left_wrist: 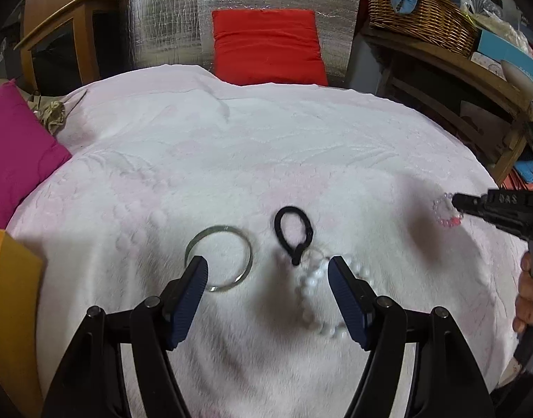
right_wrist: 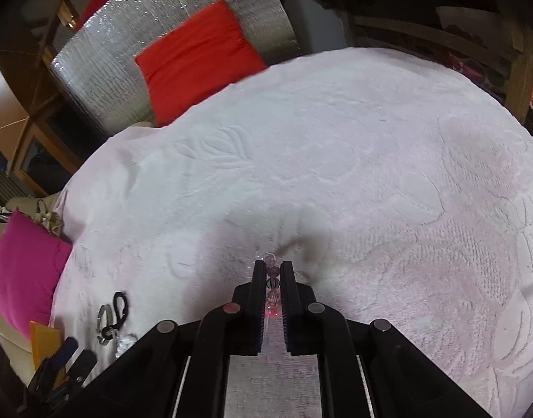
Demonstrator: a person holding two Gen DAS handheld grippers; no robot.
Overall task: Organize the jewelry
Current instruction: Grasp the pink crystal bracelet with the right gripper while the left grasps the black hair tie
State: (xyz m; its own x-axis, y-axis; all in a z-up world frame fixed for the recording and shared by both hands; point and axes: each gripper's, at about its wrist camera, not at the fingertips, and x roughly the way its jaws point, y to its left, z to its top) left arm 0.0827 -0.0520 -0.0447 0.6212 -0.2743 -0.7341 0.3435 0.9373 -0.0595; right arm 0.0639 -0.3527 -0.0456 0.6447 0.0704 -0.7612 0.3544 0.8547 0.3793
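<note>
The sorting looks barely begun — no tray or box for the jewelry shows in either view, so where the pieces are meant to end up cannot be told.

The right gripper has its two black fingers closed on a bracelet of clear and pink glass beads, on the right side of a pale pink embossed bedspread. The beads sit in a line between the pads, one dark-striped, one glinting red. Whether the bracelet is lifted off the cloth cannot be told.

Three pieces lie close together, well to the left of that bracelet. A clear glass bangle lies flat. Just to its right is a black elastic loop, pinched into a teardrop. A string of round white beads curls nearer, touching the loop's lower end.

The left gripper hangs over this group with its blue-padded fingers wide apart, holding nothing — one fingertip overlaps the bangle's rim in view, the other the white beads.
</note>
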